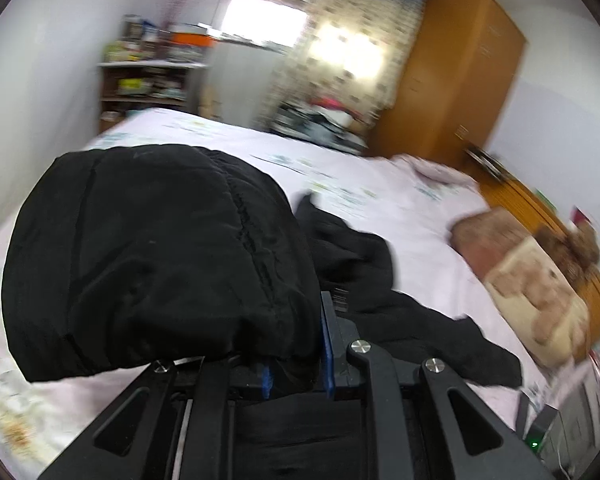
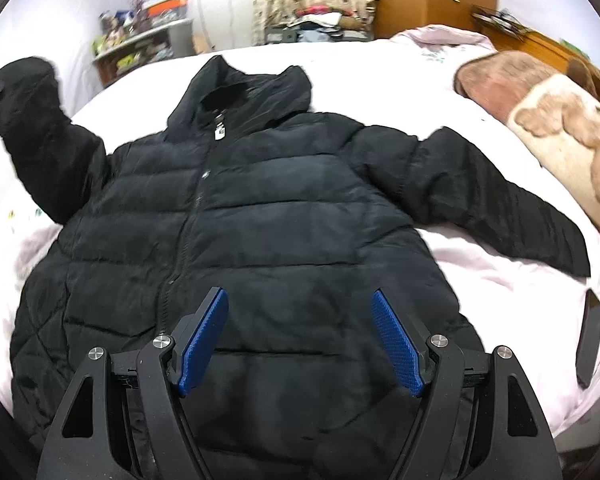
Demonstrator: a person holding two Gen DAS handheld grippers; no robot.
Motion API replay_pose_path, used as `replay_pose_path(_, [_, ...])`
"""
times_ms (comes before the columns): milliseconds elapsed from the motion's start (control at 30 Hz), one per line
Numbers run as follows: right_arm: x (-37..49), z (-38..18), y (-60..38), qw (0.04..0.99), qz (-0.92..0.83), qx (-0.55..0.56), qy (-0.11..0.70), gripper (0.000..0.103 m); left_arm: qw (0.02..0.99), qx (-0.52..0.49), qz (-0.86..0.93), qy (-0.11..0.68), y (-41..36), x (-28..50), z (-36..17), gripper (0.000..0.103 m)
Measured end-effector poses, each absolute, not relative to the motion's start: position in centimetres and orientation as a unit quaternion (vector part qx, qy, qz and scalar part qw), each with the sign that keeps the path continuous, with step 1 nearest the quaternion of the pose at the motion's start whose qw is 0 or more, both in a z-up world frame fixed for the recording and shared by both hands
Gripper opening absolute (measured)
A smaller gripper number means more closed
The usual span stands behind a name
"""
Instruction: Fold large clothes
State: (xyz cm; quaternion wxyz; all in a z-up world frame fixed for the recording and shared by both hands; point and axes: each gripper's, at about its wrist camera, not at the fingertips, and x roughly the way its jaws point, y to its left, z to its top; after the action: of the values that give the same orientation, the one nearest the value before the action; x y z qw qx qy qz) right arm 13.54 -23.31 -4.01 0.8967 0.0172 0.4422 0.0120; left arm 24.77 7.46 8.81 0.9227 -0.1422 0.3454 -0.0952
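A black puffer jacket [image 2: 252, 216] lies face up on the bed, zipped, hood at the far end, right sleeve [image 2: 500, 196] spread out. Its left sleeve [image 2: 32, 120] is lifted at the far left of the right wrist view. In the left wrist view that sleeve [image 1: 152, 264] fills the frame, bunched over my left gripper [image 1: 296, 344], which is shut on its cuff. My right gripper [image 2: 300, 336] is open and empty, hovering over the jacket's lower front.
The bed has a pale pink floral sheet [image 2: 480, 264]. A brown bear-pattern pillow [image 2: 556, 120] lies at the right. A dark flat phone-like object [image 2: 590, 336] lies near the right bed edge. A wooden wardrobe [image 1: 452, 76] and cluttered shelves [image 1: 148, 72] stand behind.
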Motion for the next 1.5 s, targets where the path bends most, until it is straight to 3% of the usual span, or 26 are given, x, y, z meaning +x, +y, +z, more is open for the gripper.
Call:
replay_pose_path(267, [13.3,-5.5,-27.9,0.890,0.005,0.063,0.452,0.074,0.877,-0.082,-0.172,0.441,-5.4,28.9,0.4,0.020])
replay_pose_path(433, [12.8,-6.9,-29.8,0.882,-0.009,0.068,0.466,0.074,0.850,-0.051,-0.202,0.485,-9.2,29.5,-4.5,0.040])
replay_pose_path(467, [12.8,-7.2,-30.1,0.880,-0.011,0.070,0.469,0.074,0.846,-0.055,-0.211,0.487,-9.3,29.2,-4.7,0.049])
replay_pose_path(500, [12.7,-7.3,-30.4,0.880,-0.013,0.070,0.470,0.074,0.845,-0.061,-0.220,0.484,-9.3,29.0,-4.6,0.059])
replay_pose_path(667, [13.1,-6.9,-30.7,0.885,-0.016,0.077,0.459,0.074,0.849,-0.089,-0.270,0.445,-8.3,27.3,-1.5,0.074])
replay_pose_path(800, [14.4,-5.8,-29.6,0.893,-0.003,0.075,0.443,0.074,0.875,-0.083,-0.241,0.411,-6.1,28.2,0.3,0.074])
replay_pose_path(933, [17.3,-5.3,-27.9,0.898,0.021,0.062,0.436,0.074,0.898,-0.071,-0.131,0.413,0.9,30.9,-0.9,0.073])
replay_pose_path(1067, [22.1,-5.9,-26.4,0.898,0.038,0.053,0.435,0.060,0.893,-0.089,-0.048,0.439,7.3,33.3,-4.4,0.057])
replay_pose_path(1100, [23.6,-6.3,-26.0,0.897,0.041,0.049,0.438,0.050,0.887,-0.096,-0.033,0.450,8.6,33.9,-5.7,0.053])
replay_pose_path(1200, [27.6,-8.3,-25.4,0.885,0.041,0.048,0.460,0.038,0.878,-0.110,-0.012,0.466,10.1,33.7,-9.1,0.048])
replay_pose_path(1500, [33.8,-12.3,-25.4,0.869,0.018,0.032,0.493,0.038,0.886,-0.091,-0.002,0.455,10.4,32.2,-11.2,0.049])
